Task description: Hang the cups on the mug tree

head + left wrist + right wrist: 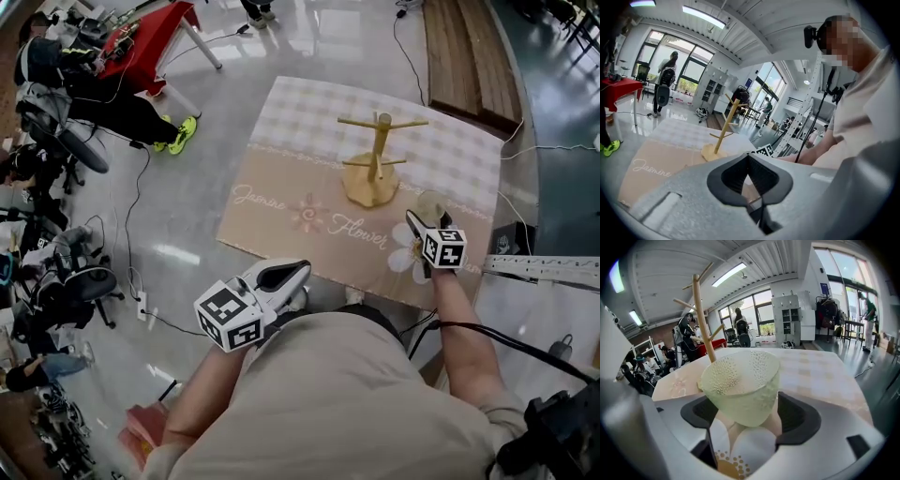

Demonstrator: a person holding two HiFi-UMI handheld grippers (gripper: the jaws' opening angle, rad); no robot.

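A wooden mug tree [375, 155] stands on the far half of the mat, its pegs bare. The same tree [703, 319] rises just behind a pale green dimpled cup [740, 385]. That cup [433, 202] stands upright on the mat near the tree's base, to its right. My right gripper [427, 217] is around it: the cup sits between the wide pads of the right gripper [745, 413], and a gap shows on the left side. My left gripper [286, 275] hangs by the person's body, off the mat's near edge. Seen close, the left gripper [749, 180] has its pads meeting, nothing held. From there the tree [724, 129] looks far off.
The beige mat [281, 206] printed with flowers covers a low table. A red table [150, 37] and seated people are at the far left, with cables on the floor. A white metal frame [544, 270] lies at the right, a wooden bench [469, 56] behind.
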